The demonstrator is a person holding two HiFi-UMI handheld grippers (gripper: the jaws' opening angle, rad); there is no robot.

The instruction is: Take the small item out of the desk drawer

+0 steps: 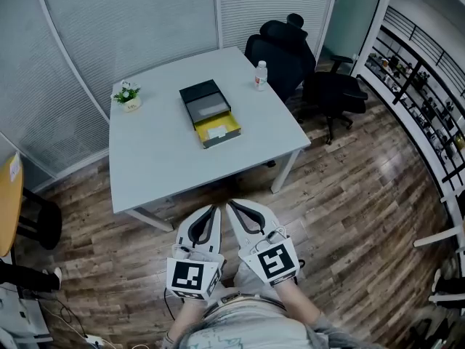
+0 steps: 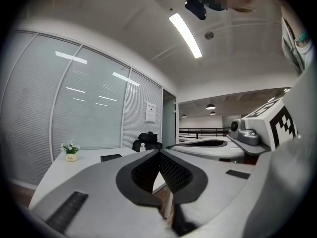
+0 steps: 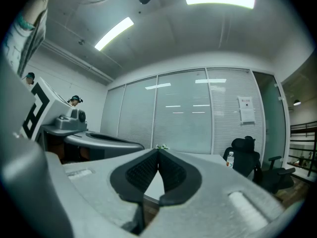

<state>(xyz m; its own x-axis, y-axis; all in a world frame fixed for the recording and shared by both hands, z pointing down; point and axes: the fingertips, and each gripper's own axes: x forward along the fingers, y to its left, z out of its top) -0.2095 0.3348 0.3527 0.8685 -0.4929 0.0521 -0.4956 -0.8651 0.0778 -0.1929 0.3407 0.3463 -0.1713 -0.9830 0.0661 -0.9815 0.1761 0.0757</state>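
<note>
A black desk drawer box [image 1: 204, 102] sits on the white table [image 1: 152, 151], its yellow drawer [image 1: 218, 129] pulled open toward me with a pale small item [image 1: 217, 131] inside. Both grippers hang low in front of my body, well short of the table's near edge. My left gripper [image 1: 213, 209] is shut with its tips touching and nothing between them [image 2: 158, 152]. My right gripper [image 1: 229, 205] is shut and empty too [image 3: 158, 150]. In the left gripper view the box [image 2: 111, 157] shows only as a dark slab far off.
A small potted plant [image 1: 128, 96] stands at the table's far left corner and a water bottle [image 1: 261, 75] at its far right. Black office chairs [image 1: 283, 49] stand behind the table. A railing and shelves [image 1: 421, 71] line the right side. Wooden floor lies around.
</note>
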